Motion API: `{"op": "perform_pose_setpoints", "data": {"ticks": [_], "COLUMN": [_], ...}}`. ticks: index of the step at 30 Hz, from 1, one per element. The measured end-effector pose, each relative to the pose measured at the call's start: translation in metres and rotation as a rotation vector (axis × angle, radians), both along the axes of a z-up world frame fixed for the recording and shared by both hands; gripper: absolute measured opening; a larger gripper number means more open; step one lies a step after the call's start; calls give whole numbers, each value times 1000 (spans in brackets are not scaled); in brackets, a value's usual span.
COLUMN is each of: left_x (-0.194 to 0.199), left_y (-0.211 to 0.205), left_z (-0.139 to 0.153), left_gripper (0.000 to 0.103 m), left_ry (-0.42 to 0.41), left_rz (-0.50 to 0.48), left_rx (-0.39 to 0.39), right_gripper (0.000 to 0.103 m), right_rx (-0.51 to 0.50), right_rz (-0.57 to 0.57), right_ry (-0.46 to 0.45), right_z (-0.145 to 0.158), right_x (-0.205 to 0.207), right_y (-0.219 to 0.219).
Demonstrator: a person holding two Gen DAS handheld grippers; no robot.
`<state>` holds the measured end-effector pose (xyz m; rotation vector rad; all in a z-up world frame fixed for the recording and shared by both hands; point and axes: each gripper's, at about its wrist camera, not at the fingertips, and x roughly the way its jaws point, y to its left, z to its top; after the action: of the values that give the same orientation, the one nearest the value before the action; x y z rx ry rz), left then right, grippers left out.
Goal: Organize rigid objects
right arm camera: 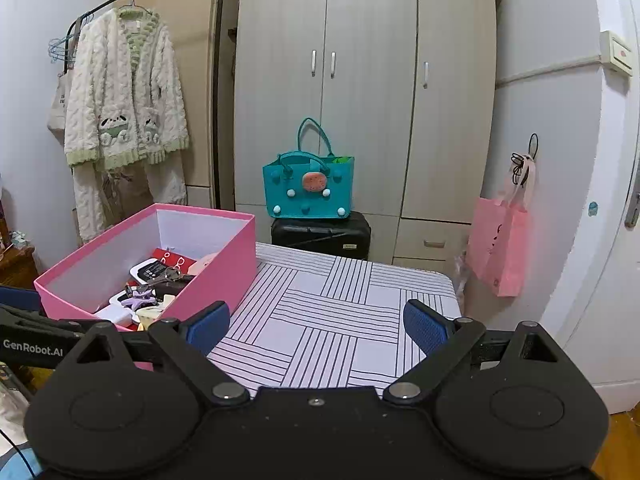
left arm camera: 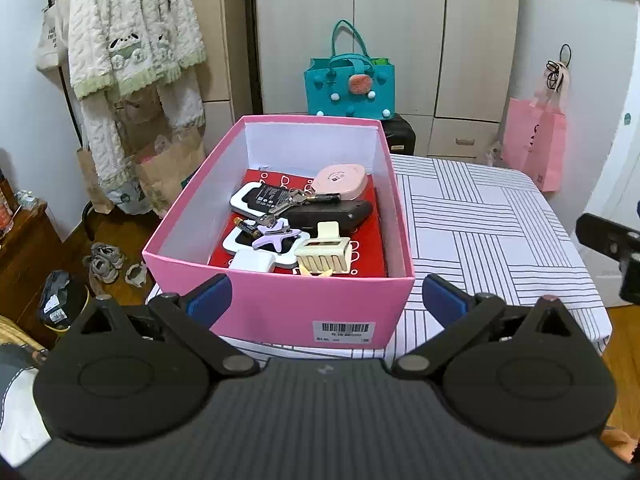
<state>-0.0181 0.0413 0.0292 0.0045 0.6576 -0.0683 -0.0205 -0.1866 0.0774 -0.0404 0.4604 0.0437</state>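
Note:
A pink box (left arm camera: 280,304) stands on the striped table (left arm camera: 492,224) at its left side. Inside lie several small items: a cream hair claw (left arm camera: 324,254), a lilac star clip (left arm camera: 276,236), a pink case (left arm camera: 338,178), keys (left arm camera: 294,198), a battery (left arm camera: 246,226) and a red booklet (left arm camera: 368,240). My left gripper (left arm camera: 326,300) is open in front of the box's near wall, holding nothing. My right gripper (right arm camera: 316,326) is open over the bare cloth right of the pink box (right arm camera: 216,264), also holding nothing.
Behind the table (right arm camera: 332,320) a teal bag (right arm camera: 308,184) sits on a black suitcase (right arm camera: 320,234) before a wardrobe (right arm camera: 360,80). A pink bag (right arm camera: 498,248) hangs at the right. A robe (right arm camera: 124,120) hangs on a rack at the left. Shoes (left arm camera: 104,262) lie on the floor.

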Motion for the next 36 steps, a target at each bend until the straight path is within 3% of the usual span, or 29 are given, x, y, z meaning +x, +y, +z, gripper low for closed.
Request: {"op": "perform_pose_setpoints", "data": {"ticks": [6, 23, 31, 36], "left_x": [0, -5, -8, -9], "left_y": [1, -2, -7, -5], "left_z": [-2, -3, -5, -10], "left_gripper": [103, 103, 103, 103], "left_ry": [-11, -34, -55, -44], "left_rz": [11, 27, 71, 66], "left_rx": [11, 55, 125, 104], "right_gripper": [96, 96, 96, 96], "right_rx": [23, 55, 149, 91], "right_rz": [6, -63, -90, -103], "right_ry": [-27, 24, 43, 37], "right_z": [-4, -12, -16, -22], "right_x": [-8, -6, -7, -9], "right_y": [-5, -6, -13, -5]}}
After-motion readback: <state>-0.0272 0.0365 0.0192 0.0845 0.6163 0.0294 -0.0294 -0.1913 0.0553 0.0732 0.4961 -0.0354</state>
